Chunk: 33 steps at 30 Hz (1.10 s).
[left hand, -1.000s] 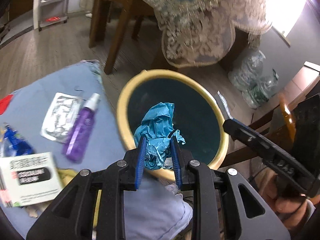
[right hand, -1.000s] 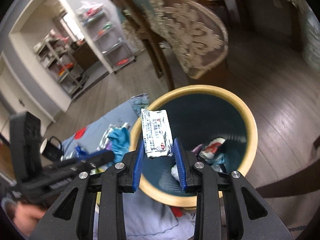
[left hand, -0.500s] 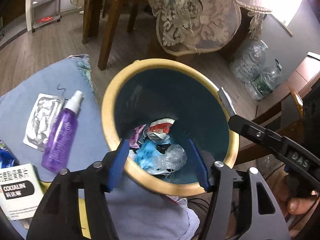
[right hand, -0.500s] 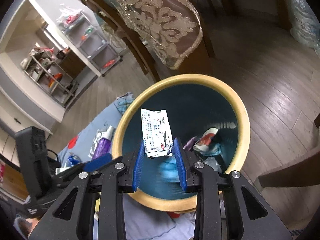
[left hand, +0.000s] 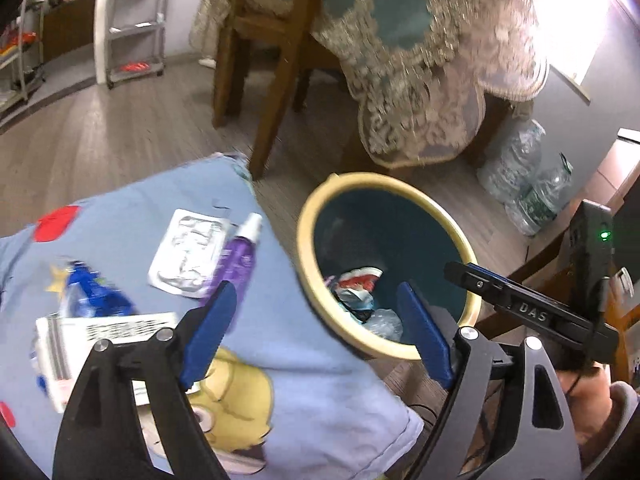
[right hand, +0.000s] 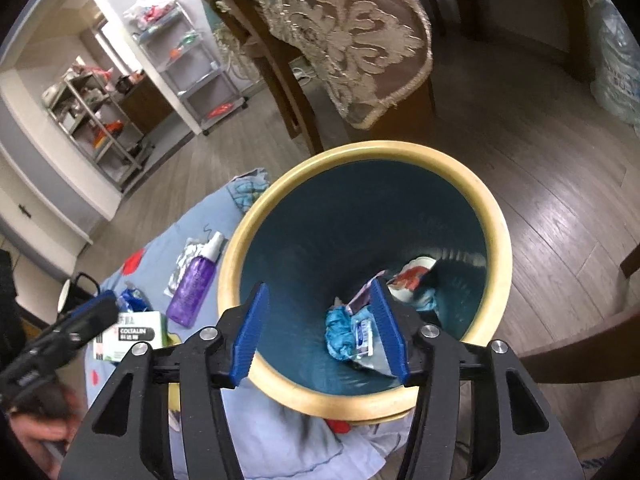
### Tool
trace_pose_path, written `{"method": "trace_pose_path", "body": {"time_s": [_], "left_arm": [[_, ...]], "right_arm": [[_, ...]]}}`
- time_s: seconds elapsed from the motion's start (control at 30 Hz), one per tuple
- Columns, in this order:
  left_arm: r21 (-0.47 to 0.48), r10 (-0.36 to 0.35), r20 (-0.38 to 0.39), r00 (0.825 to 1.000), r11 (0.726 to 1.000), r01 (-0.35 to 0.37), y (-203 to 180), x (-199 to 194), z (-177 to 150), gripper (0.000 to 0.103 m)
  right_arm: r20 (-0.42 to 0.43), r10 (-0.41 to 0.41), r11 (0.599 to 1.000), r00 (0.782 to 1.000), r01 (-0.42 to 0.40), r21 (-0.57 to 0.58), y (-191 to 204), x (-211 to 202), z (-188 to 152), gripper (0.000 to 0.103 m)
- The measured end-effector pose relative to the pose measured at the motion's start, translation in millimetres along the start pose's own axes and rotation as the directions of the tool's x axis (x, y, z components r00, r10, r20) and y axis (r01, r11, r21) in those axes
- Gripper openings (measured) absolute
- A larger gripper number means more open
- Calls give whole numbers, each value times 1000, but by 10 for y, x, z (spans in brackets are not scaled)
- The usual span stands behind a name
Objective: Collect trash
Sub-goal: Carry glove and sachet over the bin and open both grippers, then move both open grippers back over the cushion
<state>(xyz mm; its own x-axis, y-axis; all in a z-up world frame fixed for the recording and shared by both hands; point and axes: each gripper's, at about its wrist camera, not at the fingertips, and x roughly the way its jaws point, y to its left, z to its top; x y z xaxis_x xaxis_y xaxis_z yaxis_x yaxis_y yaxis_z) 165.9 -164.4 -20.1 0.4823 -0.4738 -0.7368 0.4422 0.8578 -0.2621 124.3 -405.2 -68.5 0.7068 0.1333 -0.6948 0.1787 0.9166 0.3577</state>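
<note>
Seen from two hand-held claws: a yellow-rimmed bin [right hand: 496, 216] on a wooden floor, beside a blue cloth [left hand: 132, 208]. Inside the bin, at the bottom: a crumpled blue glove [right hand: 338, 334], a small white packet [right hand: 363, 336] on top of it, a red-and-white wrapper [right hand: 412, 274] behind. Right claw [right hand: 320, 330] over the bin's near rim, jaws opening, nothing between them. Left claw [left hand: 316, 332] at the bin's left edge, half over the cloth, jaws opening wide, also empty. Left of the bin, on the cloth: a purple spray bottle [left hand: 236, 264], a foil pack [left hand: 188, 252], a blue wrapper [left hand: 94, 294], a white box [left hand: 100, 344]. Likely step: drop into the bin just finished. Next, probably: swing away from the bin to the cloth, pick out real trash such as foil pack or wrapper, close on it flat.
</note>
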Motion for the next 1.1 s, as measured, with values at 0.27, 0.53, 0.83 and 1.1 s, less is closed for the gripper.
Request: {"method": "trace_pose_path", "body": {"time_s": [0.27,0.53,0.83,1.1], "left_arm": [[-62,84,66,994,995,-80,387,-478,-143,88],[-169,161,104,981,975,-142,842,-826,-340,89],[-278,257,74,963,933,-228,1352,-1032,-628,89],[-303,281,16,960,916,-263,1571,-983,-798,87]], "right_arm": [[1,14,997,1000,-14,-82,255,23,-52,66],[-13,38,992,999,-40,-117,437,72,-110,67],[-28,78,982,997,-81,-171,692,107,-169,69],[-58,115,959,992,-126,-252,1021,149,-272,69]]}}
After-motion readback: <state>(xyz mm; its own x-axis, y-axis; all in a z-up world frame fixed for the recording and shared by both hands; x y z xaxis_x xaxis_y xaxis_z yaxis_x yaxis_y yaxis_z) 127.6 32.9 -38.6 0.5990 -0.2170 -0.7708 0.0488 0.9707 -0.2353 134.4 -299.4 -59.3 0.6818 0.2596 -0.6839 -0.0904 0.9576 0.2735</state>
